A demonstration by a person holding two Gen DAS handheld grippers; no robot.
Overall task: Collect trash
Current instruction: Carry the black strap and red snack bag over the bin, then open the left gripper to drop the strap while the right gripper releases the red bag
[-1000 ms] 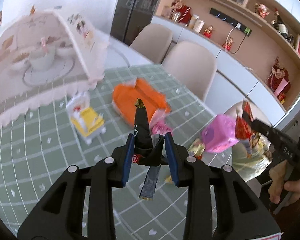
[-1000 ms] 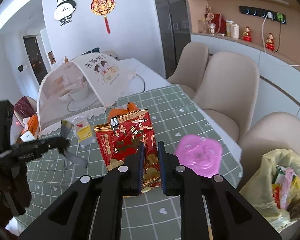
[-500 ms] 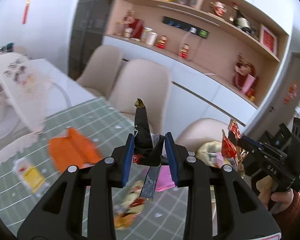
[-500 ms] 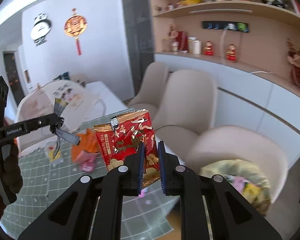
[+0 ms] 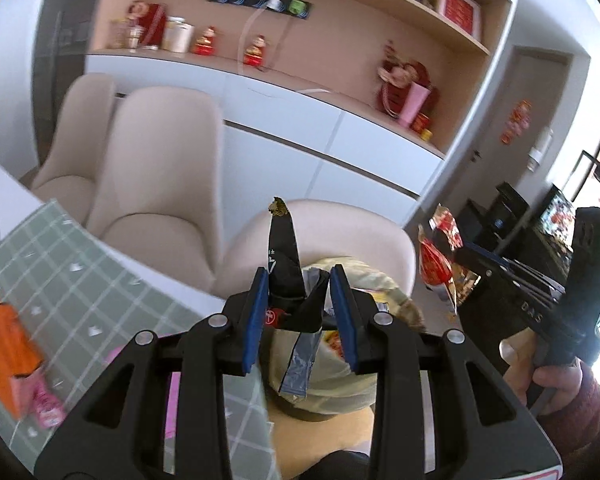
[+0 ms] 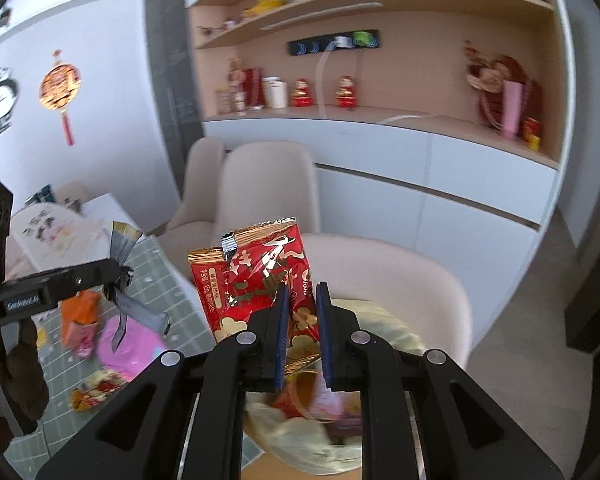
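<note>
Left gripper (image 5: 299,300) pinches a crumpled black-and-silver foil wrapper (image 5: 285,268); jaws stand fairly wide, wrapper wedged loosely between them. Right gripper (image 6: 302,322) is pressed tight on a red-and-gold foil snack packet (image 6: 260,272). Both hang above the yellowish plastic trash bag (image 5: 340,376) beside the beige chair (image 5: 352,236).

Risks:
- Black wrapper is light and long; released off-centre, it likely drifts past the bag rim to the floor.
- 2 grippers crowd 1 opening; they may collide.
- Bag mouth looks slack; a packet could catch its edge.
- More litter, incl. orange carton (image 5: 4,356), remains on the green checked tablecloth (image 5: 80,280).
</note>
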